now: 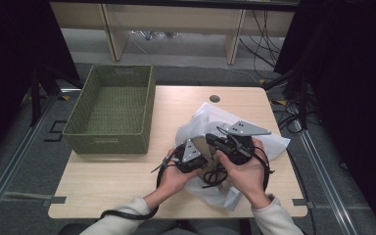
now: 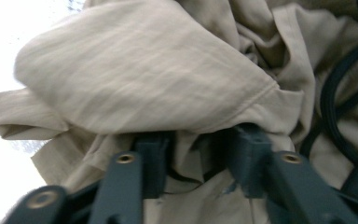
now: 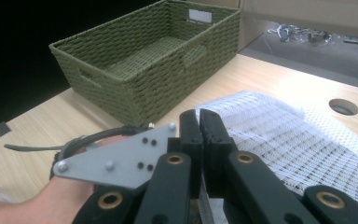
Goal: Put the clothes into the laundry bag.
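Left hand-held gripper, jaws apart, facing the beige garment, whose folds lie directly ahead and between the jaws, the pads apparently not pressing. Right hand-held gripper, jaws together on an edge of the white mesh bag, which spreads away across the tabletop. In the high view both hands meet over the bag at the tabletop's near right, the garment between them; the left is nearer it. The green woven basket stands well apart to the left. The bag's mouth and the garment's long axis are hard to make out
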